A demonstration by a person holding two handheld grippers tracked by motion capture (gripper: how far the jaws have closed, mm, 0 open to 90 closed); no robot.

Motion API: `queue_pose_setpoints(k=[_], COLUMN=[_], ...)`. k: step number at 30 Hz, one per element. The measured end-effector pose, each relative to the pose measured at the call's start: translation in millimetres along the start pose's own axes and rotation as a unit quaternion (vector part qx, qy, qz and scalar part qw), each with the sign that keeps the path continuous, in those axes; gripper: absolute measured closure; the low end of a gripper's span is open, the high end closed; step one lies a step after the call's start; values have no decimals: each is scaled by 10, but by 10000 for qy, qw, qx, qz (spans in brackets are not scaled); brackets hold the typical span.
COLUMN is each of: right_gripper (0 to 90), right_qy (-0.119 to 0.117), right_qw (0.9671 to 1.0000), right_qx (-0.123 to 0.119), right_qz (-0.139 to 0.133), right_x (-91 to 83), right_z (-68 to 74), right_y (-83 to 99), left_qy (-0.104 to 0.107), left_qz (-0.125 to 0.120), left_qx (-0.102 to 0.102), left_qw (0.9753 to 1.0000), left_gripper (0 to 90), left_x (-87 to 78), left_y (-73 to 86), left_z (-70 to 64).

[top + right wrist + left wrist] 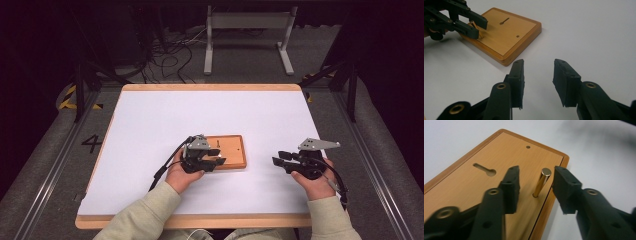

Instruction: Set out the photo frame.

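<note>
A small wooden board (232, 148) lies on the white table top, right of centre; it has a keyhole slot (484, 169) and a small round hole (528, 146). A short brass pin (542, 182) stands up from the board near its edge. My left gripper (216, 158) hovers over the board's near end, open, one jaw on each side of the pin with gaps on both sides (536, 180). My right gripper (278, 158) rests open to the right of the board, above bare table (538, 75). The board (504, 32) and the left gripper (477, 27) show ahead of it.
The white sheet (165, 120) covers a wood-edged table (210, 87). Beyond the far edge are a metal stand (247, 35) and loose cables (170, 55) on the floor. Rails run along both sides of the table.
</note>
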State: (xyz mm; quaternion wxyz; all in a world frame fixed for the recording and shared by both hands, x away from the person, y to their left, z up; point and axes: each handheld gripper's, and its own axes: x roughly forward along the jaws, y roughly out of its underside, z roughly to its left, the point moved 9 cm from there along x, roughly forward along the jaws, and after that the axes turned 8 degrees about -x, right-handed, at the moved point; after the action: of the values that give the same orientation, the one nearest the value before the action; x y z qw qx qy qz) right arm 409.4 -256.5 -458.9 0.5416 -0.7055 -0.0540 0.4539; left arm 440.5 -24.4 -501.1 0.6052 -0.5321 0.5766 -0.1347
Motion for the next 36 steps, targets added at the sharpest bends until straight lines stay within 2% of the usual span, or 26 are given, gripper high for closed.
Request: queue_pose_setpoints(k=[3, 5, 7, 11, 16, 18, 21, 23, 24, 25, 27, 28, 30, 34, 36], right_gripper=[616, 615, 616, 614, 614, 611, 607, 602, 602, 599, 599, 599, 598, 595, 592], right_qy=[5, 0, -1, -13, -22, -32, -40, -43, -43, -33, -31, -31, -32, -34, -44], right_qw=[10000, 10000, 10000, 10000, 10000, 10000, 10000, 10000, 10000, 10000, 10000, 10000, 10000, 10000, 9999], right_qx=[0, 3, 5, 9, 15, 12, 3, -8, -8, -25, -40, -40, -61, -55, -76], right_qz=[7, 14, 15, 12, 18, 23, 33, 34, 34, 24, 29, 29, 37, 62, 70], right_x=[4, 7, 9, 10, 12, 14, 23, 29, 29, 28, 26, 26, 27, 33, 39], right_z=[-2, -1, 0, 4, 5, 8, 9, 10, 10, 11, 14, 14, 20, 25, 33], right_y=[4, 6, 7, 6, 8, 8, 15, 17, 17, 11, 9, 9, 5, 2, -6], left_qy=[-58, -100, -190, -208, -313, -397, -433, -496, -496, -549, -620, -620, -702, -893, -1001], left_qz=[7, 21, 24, 11, 1, 38, 7, -6, -6, -11, -55, -55, -108, -102, -93], left_qx=[160, 277, 412, 534, 809, 1055, 1275, 1528, 1528, 1656, 2003, 2003, 2379, 2756, 2942], left_qw=[9999, 9996, 9990, 9984, 9962, 9936, 9909, 9870, 9870, 9847, 9778, 9778, 9687, 9571, 9504], left_gripper=[778, 830, 833, 835, 837, 837, 836, 835, 834, 834, 834, 834, 834, 834, 835], left_x=[-17, -18, -15, -12, -9, -16, -17, -21, -21, -25, -38, -38, -47, -60, -67], left_y=[-3, -1, -3, -1, 6, 14, 21, 29, 29, 36, 59, 59, 69, 96, 117], left_z=[-5, -24, -32, -41, -55, -53, -57, -71, -71, -84, -115, -115, -138, -184, -204])
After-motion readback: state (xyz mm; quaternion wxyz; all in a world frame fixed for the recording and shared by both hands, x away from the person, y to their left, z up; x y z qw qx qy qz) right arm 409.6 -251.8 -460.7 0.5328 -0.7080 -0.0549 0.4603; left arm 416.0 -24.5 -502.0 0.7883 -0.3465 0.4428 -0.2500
